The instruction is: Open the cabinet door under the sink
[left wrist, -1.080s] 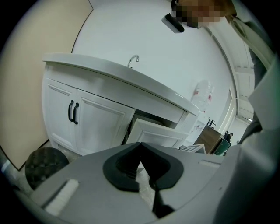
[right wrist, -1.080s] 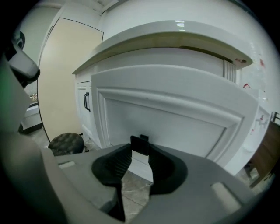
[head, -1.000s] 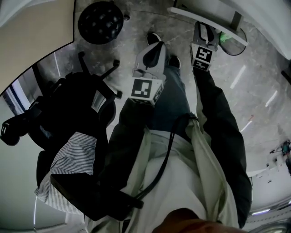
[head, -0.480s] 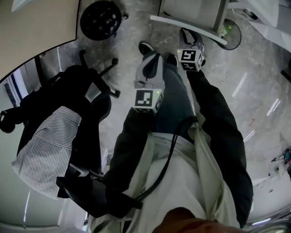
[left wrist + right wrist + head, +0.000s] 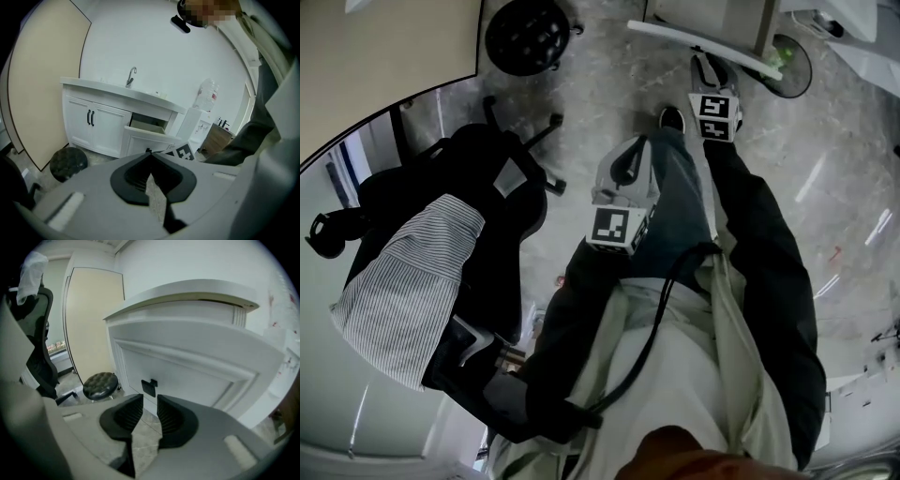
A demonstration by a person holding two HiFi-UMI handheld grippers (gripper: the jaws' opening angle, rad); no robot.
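Observation:
In the left gripper view the white sink cabinet stands under a faucet. Its panel under the basin juts out from the cabinet front. In the right gripper view that white panel fills the frame, with a small black handle on it. My right gripper is open and its jaws have just been closing. Nothing lies between the pads, and the handle sits just beyond the tips. In the head view the right gripper is at the panel's edge. My left gripper hangs back over the person's legs, tips together and empty.
A black office chair with a striped shirt draped on it stands to the left. A round dark stool sits near the cabinet. A water dispenser with its bottle stands to the right of the sink. A beige wall panel is at the left.
In the head view the left gripper has drawn back toward the body. The right gripper stays by the white panel's edge. The chair and stool have shifted as the head moved.

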